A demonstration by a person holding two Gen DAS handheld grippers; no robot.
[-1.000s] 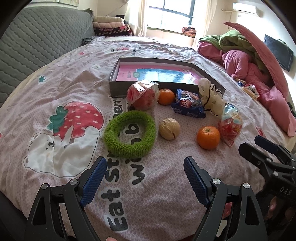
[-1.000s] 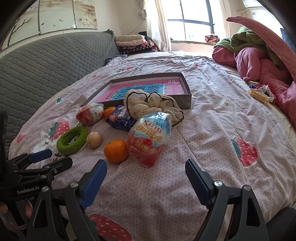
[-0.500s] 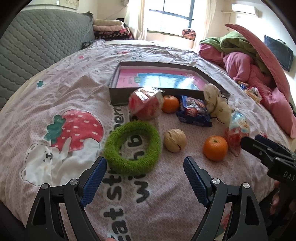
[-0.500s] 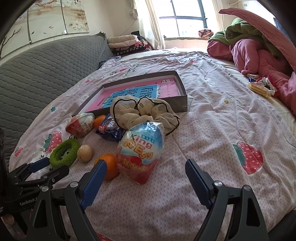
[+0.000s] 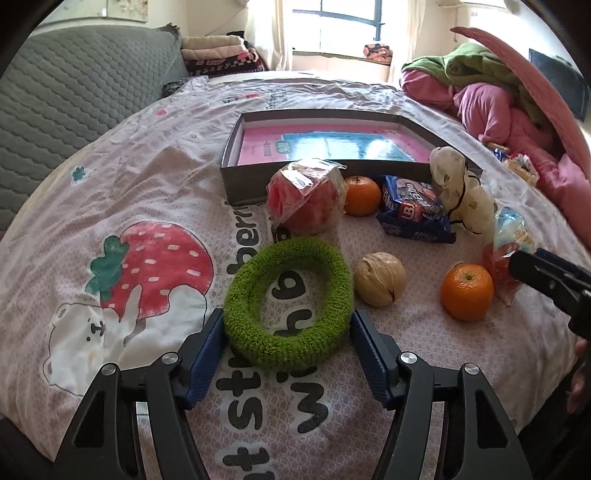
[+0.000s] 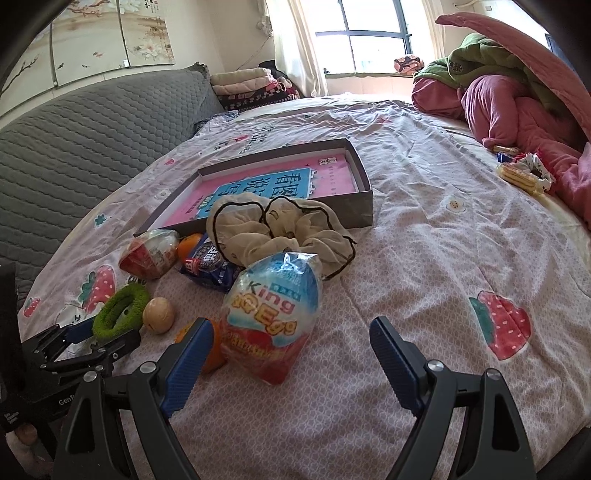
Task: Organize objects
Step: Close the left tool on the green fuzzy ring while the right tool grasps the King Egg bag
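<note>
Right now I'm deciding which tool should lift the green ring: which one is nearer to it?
Left. The left tool has its open fingers on either side of the green ring. The right tool sits off to the ring's right, by the wrapped egg.

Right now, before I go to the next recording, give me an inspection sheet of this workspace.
Surface: bed cover with strawberry and bear prints, wrinkled.
Job's things: green ring; walnut; two oranges; two wrapped toy eggs; blue snack pack; cream scrunchie; open shallow box with a pink sheet inside.
Clutter: snack wrappers by the pink bedding.
Grippers: left gripper open, fingers either side of the ring; right gripper open, near the blue-topped egg.
Cables: nothing seen.
Surroundings: grey quilted headboard, folded blankets, window, heaped pink and green bedding.
</note>
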